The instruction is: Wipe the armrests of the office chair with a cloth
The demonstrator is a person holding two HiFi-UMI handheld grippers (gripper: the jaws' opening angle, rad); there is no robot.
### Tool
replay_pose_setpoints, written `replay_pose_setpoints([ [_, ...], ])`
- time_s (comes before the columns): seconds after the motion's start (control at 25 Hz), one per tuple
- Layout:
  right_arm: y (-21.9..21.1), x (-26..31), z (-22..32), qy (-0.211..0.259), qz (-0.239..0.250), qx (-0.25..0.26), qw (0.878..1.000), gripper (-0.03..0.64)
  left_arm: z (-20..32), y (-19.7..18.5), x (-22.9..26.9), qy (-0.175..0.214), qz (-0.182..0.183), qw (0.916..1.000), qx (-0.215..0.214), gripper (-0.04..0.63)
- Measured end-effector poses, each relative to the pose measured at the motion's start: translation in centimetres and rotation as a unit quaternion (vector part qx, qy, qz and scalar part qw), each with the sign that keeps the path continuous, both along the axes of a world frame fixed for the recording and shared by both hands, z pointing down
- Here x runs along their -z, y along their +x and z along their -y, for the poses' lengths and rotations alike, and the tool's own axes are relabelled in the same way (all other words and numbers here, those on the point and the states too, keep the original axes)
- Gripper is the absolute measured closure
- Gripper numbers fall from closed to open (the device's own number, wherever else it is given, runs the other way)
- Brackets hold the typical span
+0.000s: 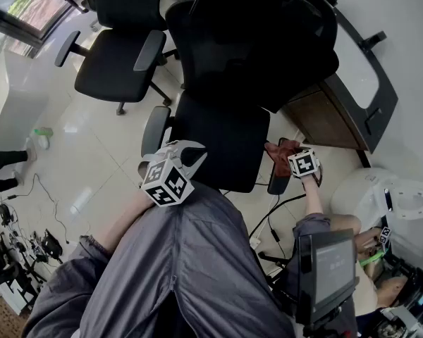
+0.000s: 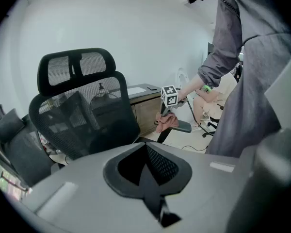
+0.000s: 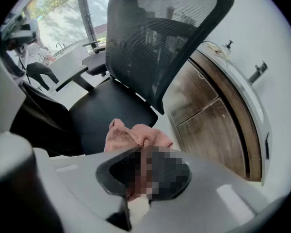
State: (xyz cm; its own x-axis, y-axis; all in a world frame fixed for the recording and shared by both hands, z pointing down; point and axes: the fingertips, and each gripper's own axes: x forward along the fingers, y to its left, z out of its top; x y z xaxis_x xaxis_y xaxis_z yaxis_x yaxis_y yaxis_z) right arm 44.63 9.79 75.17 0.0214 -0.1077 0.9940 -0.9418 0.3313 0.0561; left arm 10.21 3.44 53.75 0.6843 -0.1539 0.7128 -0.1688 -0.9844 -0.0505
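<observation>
A black mesh office chair (image 1: 225, 136) fills the middle of the head view. On its right armrest (image 1: 278, 182) lies a bunched pink cloth (image 1: 276, 150). My right gripper (image 1: 295, 164) points down onto it and is shut on the cloth (image 3: 136, 135), whose folds bulge out past the jaws. The left gripper view shows the same grip from across the seat: the right gripper (image 2: 169, 98), the cloth (image 2: 166, 123) and the armrest (image 2: 183, 126). My left gripper (image 1: 187, 153) hangs over the seat's front left corner, near the left armrest (image 1: 155, 129). Its jaws are shut with nothing in them (image 2: 148, 164).
A second black chair (image 1: 116, 65) stands at the back left. A wooden cabinet (image 1: 324, 118) under a white curved desktop sits right of the chair. Cables (image 1: 46, 192) and a green bottle (image 1: 42, 136) lie on the floor at left. A screen on a stand (image 1: 331, 266) is at the lower right.
</observation>
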Motion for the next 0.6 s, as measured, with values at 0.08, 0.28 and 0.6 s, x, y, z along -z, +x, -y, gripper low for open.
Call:
replay_pose_setpoints([
  [0.08,1.1,-0.7,0.8,-0.017,-0.021,-0.003,1.0,0.566,0.1,-0.4,-0.1,0.001,0.004,1.0,0.007,0.578],
  [0.28,-0.2,-1.5,0.3,-0.046,0.071,-0.034,0.996,0.566,0.4,1.4,0.2,0.007,-0.022,0.9997,0.013,0.578],
  [0.6,-4.9,-0.7,-4.4,-0.025,0.043,0.004,0.999,0.567,-0.3,-0.3,1.8,0.017,-0.042,0.9989,-0.014,0.578],
])
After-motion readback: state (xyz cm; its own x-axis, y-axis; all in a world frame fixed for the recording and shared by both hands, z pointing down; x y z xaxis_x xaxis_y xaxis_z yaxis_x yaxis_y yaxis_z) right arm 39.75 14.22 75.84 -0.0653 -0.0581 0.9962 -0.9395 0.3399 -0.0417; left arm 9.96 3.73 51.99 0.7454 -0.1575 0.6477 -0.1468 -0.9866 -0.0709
